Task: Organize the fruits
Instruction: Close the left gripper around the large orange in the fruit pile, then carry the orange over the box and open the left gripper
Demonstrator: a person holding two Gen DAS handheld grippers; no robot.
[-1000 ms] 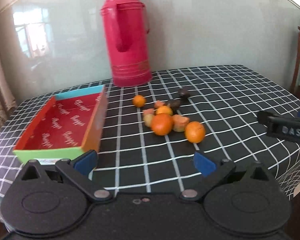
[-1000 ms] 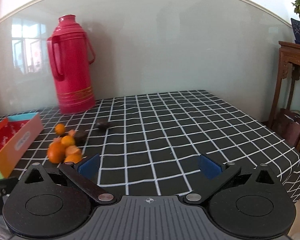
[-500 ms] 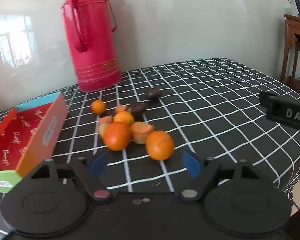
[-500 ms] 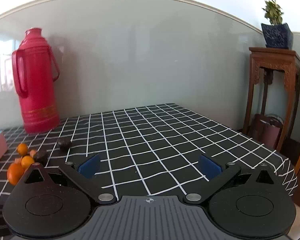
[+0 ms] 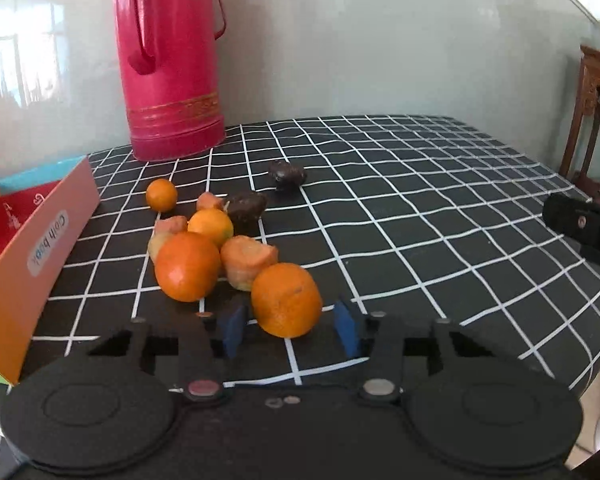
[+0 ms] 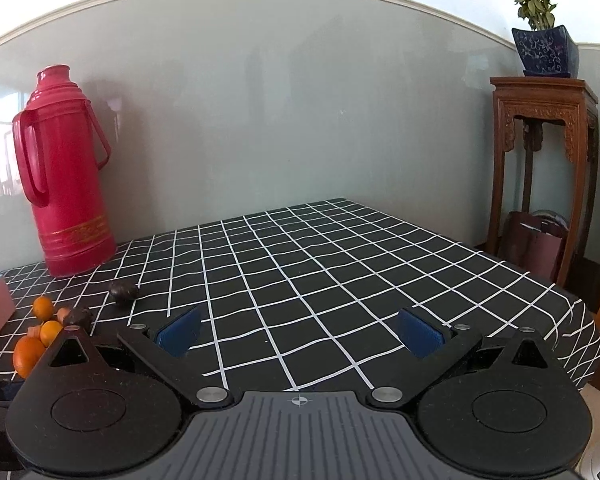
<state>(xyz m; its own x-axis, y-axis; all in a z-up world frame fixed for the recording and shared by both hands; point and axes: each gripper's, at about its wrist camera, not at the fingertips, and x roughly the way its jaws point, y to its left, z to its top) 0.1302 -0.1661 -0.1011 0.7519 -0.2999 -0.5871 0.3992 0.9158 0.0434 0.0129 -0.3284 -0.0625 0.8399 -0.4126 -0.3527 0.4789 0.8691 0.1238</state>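
Observation:
A pile of fruit lies on the black checked tablecloth: several oranges, pale orange chunks (image 5: 247, 258) and two dark fruits (image 5: 287, 173). In the left wrist view my left gripper (image 5: 290, 330) is open, its blue pads on either side of the nearest orange (image 5: 286, 299) with a gap on each side. A second big orange (image 5: 187, 266) lies just left. The open cardboard box (image 5: 32, 252) with a red inside stands at the left. My right gripper (image 6: 300, 330) is open and empty over bare cloth; the fruit pile (image 6: 40, 336) sits at its far left.
A tall red thermos (image 5: 168, 60) stands at the back by the wall. The right gripper's body (image 5: 584, 226) shows at the right edge of the left wrist view. A wooden stand (image 6: 544, 168) with a potted plant is beyond the table's right edge.
My left gripper has moved forward and down to the fruit, and its jaws have narrowed around the nearest orange. My right gripper has swung to the right, away from the pile.

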